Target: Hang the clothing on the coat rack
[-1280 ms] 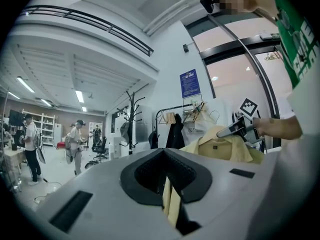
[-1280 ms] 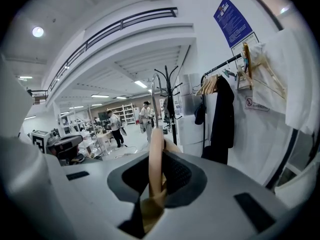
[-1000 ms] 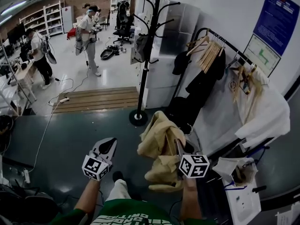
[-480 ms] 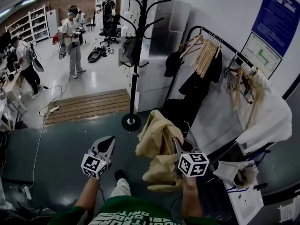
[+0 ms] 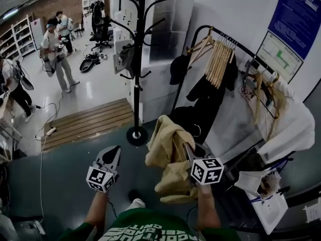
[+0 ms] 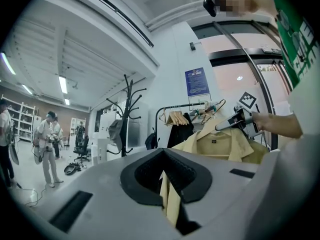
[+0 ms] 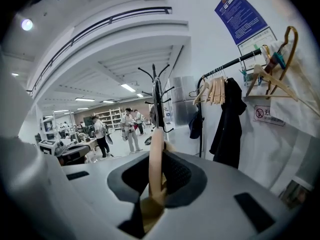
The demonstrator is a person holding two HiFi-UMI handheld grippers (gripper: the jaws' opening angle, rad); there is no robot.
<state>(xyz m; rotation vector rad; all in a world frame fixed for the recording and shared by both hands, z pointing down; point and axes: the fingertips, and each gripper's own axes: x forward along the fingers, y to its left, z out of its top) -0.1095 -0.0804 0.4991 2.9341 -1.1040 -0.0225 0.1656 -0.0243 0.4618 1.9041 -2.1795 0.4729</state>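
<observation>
The right gripper's [image 7: 159, 176] jaws are clamped on a wooden hanger [image 7: 156, 141], so the tan shirt [image 5: 168, 149] drapes freely beneath it. Just left of the shirt, the left gripper's [image 6: 165, 181] jaws stand slightly apart and empty, probably ready to steady the fabric. The shirt is carried well short of the black coat rack [image 5: 136, 59], which stands farther off.

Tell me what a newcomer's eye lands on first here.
The yellow shirt stands out first. It is draped on a wooden hanger gripped in the right tongs, low in the middle of the head view. Just beyond it stands a black coat tree. To the right of that is a clothes rail with a bunch of empty hangers and a dark coat.
</observation>
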